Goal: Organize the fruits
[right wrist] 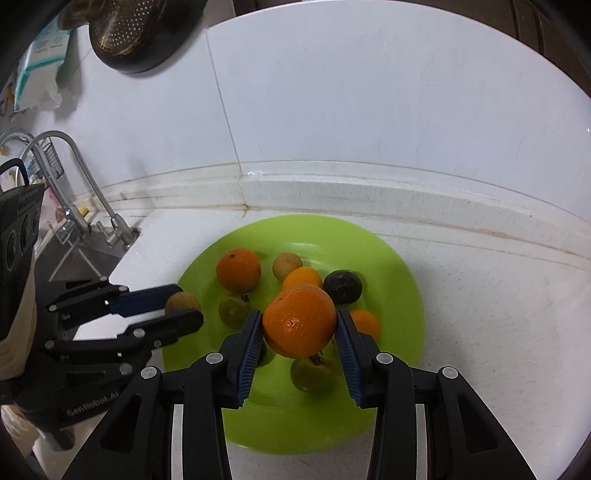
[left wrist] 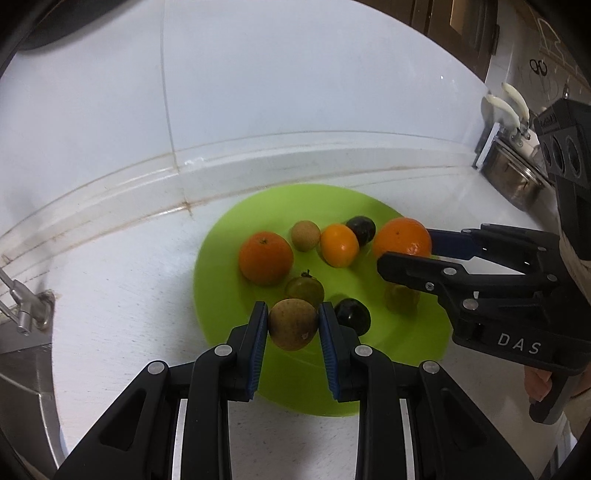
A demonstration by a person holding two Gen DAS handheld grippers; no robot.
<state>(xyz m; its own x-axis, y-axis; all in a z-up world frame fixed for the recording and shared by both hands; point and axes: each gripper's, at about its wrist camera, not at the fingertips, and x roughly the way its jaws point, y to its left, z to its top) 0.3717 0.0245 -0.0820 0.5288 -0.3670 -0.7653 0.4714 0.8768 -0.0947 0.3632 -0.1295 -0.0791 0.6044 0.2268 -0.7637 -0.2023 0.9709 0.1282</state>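
A green plate on the white counter holds several fruits: an orange, a small yellow-orange citrus, a tan longan, dark plums and green fruits. My left gripper is shut on a brown round fruit over the plate's near-left part. My right gripper is shut on a large orange, held above the plate.
A raised counter ledge and white tiled wall run behind the plate. A sink with taps lies to the left, a tap handle too. A steel pot stands at the right. A colander hangs up left.
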